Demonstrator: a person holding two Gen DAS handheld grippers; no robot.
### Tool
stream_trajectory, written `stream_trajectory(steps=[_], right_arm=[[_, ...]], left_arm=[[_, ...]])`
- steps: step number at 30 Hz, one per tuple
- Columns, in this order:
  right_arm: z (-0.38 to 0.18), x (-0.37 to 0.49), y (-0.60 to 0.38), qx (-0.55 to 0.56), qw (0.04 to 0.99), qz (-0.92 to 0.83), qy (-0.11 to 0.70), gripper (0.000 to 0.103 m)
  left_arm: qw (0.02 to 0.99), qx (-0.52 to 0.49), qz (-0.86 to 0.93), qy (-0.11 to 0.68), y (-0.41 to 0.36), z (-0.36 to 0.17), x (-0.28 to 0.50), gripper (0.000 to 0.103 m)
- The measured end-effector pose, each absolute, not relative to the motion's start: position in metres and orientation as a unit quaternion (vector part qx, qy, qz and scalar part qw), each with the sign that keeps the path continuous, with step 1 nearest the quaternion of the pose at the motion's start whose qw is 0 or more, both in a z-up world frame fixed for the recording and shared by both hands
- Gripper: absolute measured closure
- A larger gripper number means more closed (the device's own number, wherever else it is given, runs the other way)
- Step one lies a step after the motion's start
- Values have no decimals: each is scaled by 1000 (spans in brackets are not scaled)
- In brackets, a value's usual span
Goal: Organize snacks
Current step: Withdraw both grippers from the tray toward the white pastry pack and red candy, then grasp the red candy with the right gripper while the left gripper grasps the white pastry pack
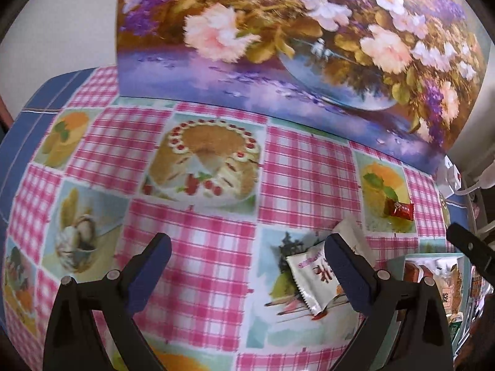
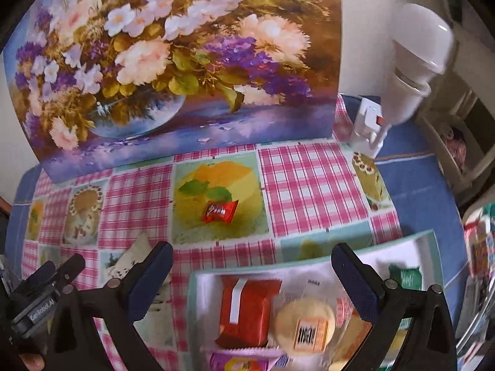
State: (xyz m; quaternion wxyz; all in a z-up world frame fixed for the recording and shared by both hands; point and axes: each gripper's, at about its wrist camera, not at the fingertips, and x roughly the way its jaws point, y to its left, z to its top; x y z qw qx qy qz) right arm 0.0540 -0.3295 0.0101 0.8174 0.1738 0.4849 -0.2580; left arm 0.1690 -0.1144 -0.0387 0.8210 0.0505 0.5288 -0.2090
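The white snack packet [image 1: 312, 281] lies just beside the left hand-held gripper [image 1: 247, 266], right of centre, long axis running away; both hand-held grippers stand open, empty.

Right gripper [image 2: 252, 275]: jaws spread wide, nothing between them, poised over the tray [image 2: 428, 241]. Tray holds a red packet [image 2: 244, 312] touching a round yellow biscuit pack [image 2: 304, 324]. A small red candy [image 2: 220, 211] lies alone on the bench [image 2: 309, 182], apart from the tray. Flower painting [image 2: 173, 61] stands behind.
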Motion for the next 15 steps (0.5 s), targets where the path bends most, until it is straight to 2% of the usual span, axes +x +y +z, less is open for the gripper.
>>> stream_trajectory(steps=[15], right_arm=[[-20,86,-342,153,807,-249,513,0]], left_arm=[[808,79,-259,524,-151,-53,167,4]])
